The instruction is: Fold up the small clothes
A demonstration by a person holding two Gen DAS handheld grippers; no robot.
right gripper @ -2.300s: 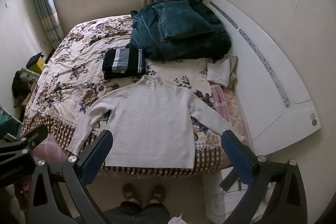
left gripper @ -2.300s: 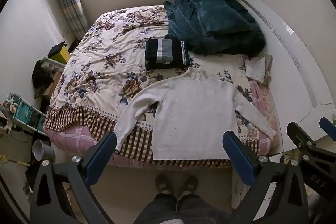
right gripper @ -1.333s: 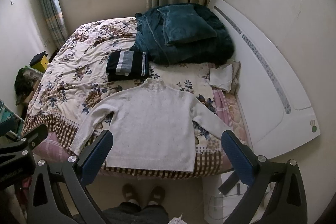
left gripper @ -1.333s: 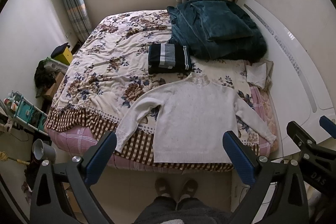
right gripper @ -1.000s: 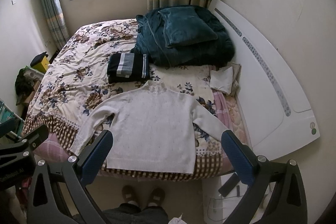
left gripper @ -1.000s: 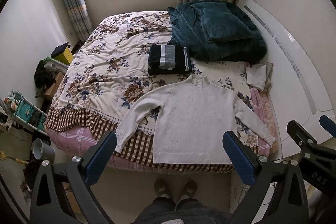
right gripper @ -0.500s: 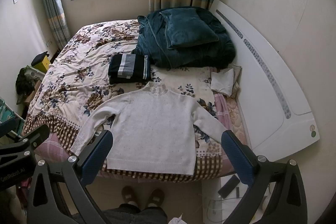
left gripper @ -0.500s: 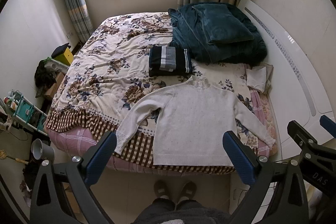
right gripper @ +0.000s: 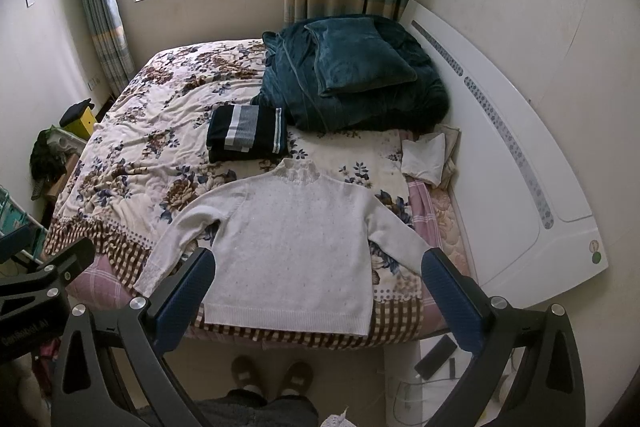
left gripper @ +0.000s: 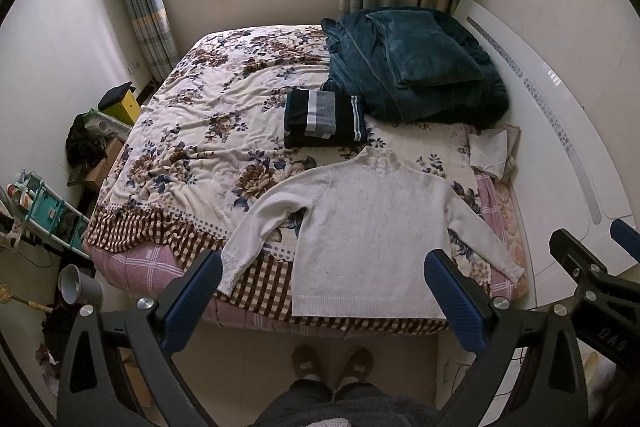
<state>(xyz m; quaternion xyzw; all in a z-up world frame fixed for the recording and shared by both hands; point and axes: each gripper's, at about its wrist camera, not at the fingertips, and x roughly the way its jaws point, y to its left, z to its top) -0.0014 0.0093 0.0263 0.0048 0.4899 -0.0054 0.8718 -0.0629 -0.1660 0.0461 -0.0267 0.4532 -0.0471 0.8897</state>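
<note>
your left gripper (left gripper: 320, 291) is held above the floor at the near edge of the bed, fingers spread wide and holding nothing. your right gripper (right gripper: 316, 287) is held the same way: fingers spread, nothing between them. both are well apart from any cloth, which suits a survey position before the first grasp. your slippered feet (right gripper: 272, 373) stand just short of the bed edge.

the white sweater (left gripper: 372, 227) lies flat and face-up on the near part of the floral bedspread (left gripper: 200, 131), hem toward you and overhanging the checked border, collar away from you. both sleeves are spread outward and down, the left cuff (left gripper: 230, 273) hanging over the bed edge, the right cuff (left gripper: 512, 269) near the pink mattress corner. this layout probably serves the fold: body smoothed, sleeves clear of the torso, each cuff reachable by the gripper on its own side. no fold appears started.

beyond the collar, nearly touching it, sits a folded dark striped garment (left gripper: 324, 117), apparently finished and set aside out of the working area. a small white folded cloth (left gripper: 490, 151) rests beside the headboard (left gripper: 560, 131). farthest back, a teal blanket (left gripper: 412, 67) with a pillow on top is piled against the headboard, leaving the near half free.

judged next step: bring each gripper down to a sleeve and fold it across the body.
</note>
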